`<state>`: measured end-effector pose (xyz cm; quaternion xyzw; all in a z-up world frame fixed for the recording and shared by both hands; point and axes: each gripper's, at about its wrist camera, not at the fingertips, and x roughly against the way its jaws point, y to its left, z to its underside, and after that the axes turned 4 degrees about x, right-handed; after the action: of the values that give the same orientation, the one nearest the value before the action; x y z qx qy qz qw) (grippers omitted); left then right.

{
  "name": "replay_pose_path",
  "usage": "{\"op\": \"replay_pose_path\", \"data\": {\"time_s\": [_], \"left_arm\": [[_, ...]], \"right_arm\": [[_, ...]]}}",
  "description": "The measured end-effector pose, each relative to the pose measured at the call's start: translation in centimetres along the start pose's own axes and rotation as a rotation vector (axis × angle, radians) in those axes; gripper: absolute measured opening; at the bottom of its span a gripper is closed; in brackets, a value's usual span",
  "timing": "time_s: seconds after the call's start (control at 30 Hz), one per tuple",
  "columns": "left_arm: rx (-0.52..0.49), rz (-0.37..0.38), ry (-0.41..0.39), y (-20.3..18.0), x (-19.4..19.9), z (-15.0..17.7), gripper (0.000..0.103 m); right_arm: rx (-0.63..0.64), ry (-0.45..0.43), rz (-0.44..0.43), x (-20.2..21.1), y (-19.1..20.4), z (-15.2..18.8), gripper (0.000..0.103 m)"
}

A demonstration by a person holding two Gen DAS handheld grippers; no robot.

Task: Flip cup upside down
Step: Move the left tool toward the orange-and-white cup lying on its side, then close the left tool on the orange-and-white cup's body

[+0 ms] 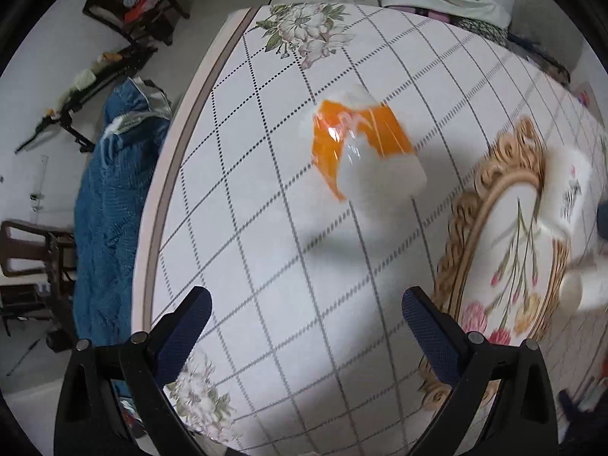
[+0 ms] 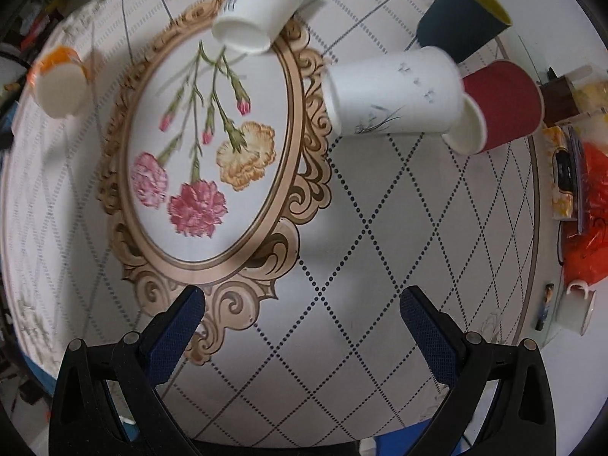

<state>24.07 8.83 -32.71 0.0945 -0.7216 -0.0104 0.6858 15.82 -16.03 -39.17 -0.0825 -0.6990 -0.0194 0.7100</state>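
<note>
We observe the left gripper (image 1: 306, 317) released, its blue-padded fingers (image 1: 429, 332) spread wide with nothing between them, held above the patterned tablecloth (image 1: 266, 228). The orange-and-white cup (image 1: 361, 148) lies ahead of it on the cloth, apart from both fingers; motion blur prevents us from telling whether it is on its side or merely tilted. In the right wrist view the same cup appears at far left, near the table edge. We observe the right gripper (image 2: 302, 313) likewise released and empty, over the cloth beside the oval floral medallion (image 2: 212, 144). Beyond it a white cup (image 2: 391, 93) lies on its side, a red cup (image 2: 501, 106) just beside its mouth, a dark teal cup (image 2: 461, 19) behind, and another white cup (image 2: 262, 3) at the medallion's top rim.
</note>
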Motion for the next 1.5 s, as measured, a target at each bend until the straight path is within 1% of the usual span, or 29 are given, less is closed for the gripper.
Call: {"op": "replay_pose_path", "data": {"time_s": [0.07,0.17,0.3,0.43,0.5,0.7,0.73,0.77,0.8,0.87,0.97,1.03,1.07,1.2,1.3,1.37,1.5], "left_arm": [[0.020,0.023,0.015,0.3,-0.4,-1.5,0.103],[0.048,0.087,0.069,0.4,-1.1,-4.0,0.103],[0.087,0.159,0.111,0.0,-1.5,-6.3,0.103],[0.123,0.209,0.145,-0.3,-2.4,-8.0,0.103],[0.134,0.221,0.166,-0.5,-3.2,-8.8,0.103],[0.124,0.221,0.216,-1.2,-5.5,-10.4,0.102],[0.142,0.209,0.242,-1.4,-5.7,-10.5,0.102],[0.134,0.208,0.244,-1.5,-5.9,-10.6,0.102],[0.123,0.204,0.245,-1.8,-6.1,-10.7,0.102],[0.111,0.203,0.245,-2.0,-6.3,-10.8,0.101],[0.092,0.193,0.241,-2.2,-6.4,-10.8,0.096],[0.078,0.186,0.234,-2.3,-6.3,-10.8,0.089],[0.072,0.180,0.231,-2.4,-6.3,-10.7,0.076],[0.028,0.153,0.209,-3.3,-5.8,-10.8,0.074],[-0.019,0.117,0.172,-3.6,-5.0,-9.6,0.074],[-0.041,0.105,0.166,-3.9,-4.6,-8.7,0.074],[-0.096,0.092,0.158,-4.1,-3.3,-5.4,0.074]], "right_arm": [[0.015,0.024,0.024,-0.7,0.6,-0.5,0.103],[0.029,0.052,0.042,-1.6,1.4,-1.2,0.103],[0.044,0.062,0.065,-2.1,2.3,-2.1,0.103],[0.052,0.070,0.080,-2.1,3.1,-2.8,0.103],[0.055,0.073,0.086,-2.3,3.6,-3.1,0.103],[0.050,0.077,0.087,-2.2,4.9,-3.3,0.103],[0.048,0.079,0.086,-2.2,5.1,-3.3,0.103],[0.044,0.082,0.082,-1.9,5.7,-3.5,0.103],[0.040,0.085,0.074,-2.3,5.3,-4.5,0.103],[0.039,0.087,0.072,-2.1,5.3,-4.5,0.103],[0.032,0.095,0.058,-2.4,5.1,-4.8,0.103],[0.024,0.103,0.042,-2.8,5.0,-4.9,0.103],[0.020,0.107,0.032,-3.0,4.7,-4.8,0.103],[0.001,0.124,-0.013,-3.5,4.0,-4.9,0.103],[-0.021,0.136,-0.051,-3.5,3.5,-4.4,0.103],[-0.023,0.138,-0.063,-3.6,2.9,-4.0,0.103],[-0.025,0.143,-0.089,-3.5,3.1,-4.1,0.103]]}}
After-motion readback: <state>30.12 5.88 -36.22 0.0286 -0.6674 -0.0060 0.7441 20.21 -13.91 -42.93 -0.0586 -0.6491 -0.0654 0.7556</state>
